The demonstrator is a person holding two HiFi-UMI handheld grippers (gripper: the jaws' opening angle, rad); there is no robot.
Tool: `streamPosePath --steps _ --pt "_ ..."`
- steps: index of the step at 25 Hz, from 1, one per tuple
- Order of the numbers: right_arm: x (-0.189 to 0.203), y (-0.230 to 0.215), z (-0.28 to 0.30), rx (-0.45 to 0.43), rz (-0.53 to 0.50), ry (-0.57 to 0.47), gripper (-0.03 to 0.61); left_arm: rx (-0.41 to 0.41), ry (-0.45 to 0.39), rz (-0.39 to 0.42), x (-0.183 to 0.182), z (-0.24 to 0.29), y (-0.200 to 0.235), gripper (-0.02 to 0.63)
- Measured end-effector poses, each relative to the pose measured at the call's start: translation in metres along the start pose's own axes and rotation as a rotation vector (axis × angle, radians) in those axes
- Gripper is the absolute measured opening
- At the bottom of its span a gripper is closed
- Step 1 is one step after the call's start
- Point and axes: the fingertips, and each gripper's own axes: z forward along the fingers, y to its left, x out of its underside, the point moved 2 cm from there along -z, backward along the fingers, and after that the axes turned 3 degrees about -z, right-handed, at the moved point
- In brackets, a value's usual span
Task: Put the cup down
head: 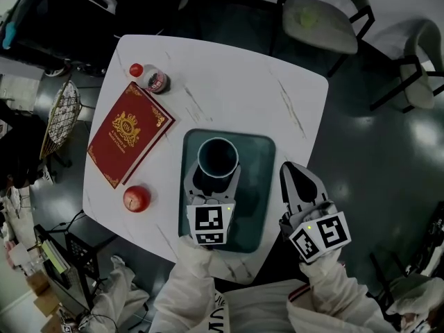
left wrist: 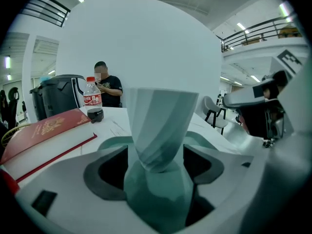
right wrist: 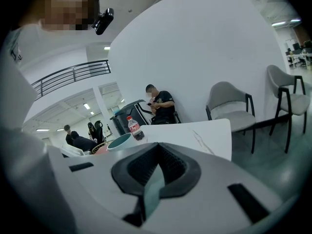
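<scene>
— White marbled table [head: 229, 82] under both tools. What does the left one have?

— Your left gripper [head: 216, 175] has its jaws closed against the lower part of the cup [head: 218, 157], one on each side. The cup is upright, mouth up, over the teal tray [head: 260, 179]. No view settles whether its base touches the tray.

— And the right?

— Your right gripper [head: 295, 173] has its jaws together with nothing between them. It sits beside your left gripper, just to the right of the tray, at the table's near edge.

— What lies farther out?

— To the left of your left gripper a red book [head: 130, 134] lies flat on the table, with a round red fruit [head: 137, 198] just beside its near corner. Ahead of the book, near the far left corner, stands a bottle [head: 136, 69] with a red cap. Well ahead of your right gripper, past the table's far edge, stand pale chairs [head: 316, 19] on dark legs.
</scene>
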Motion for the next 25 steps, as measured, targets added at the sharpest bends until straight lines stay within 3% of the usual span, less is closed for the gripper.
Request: streamPosePath --steps 11,25 --pt "-0.006 0.038 -0.025 -0.001 -0.026 -0.041 0.005 0.041 -0.018 -0.013 0.001 -0.041 0.003 0.345" --pt "-0.025 0.11 -0.084 -0.009 -0.072 -0.11 0.006 0.109 -0.129 0.069 -0.025 -0.141 -0.003 0.338"
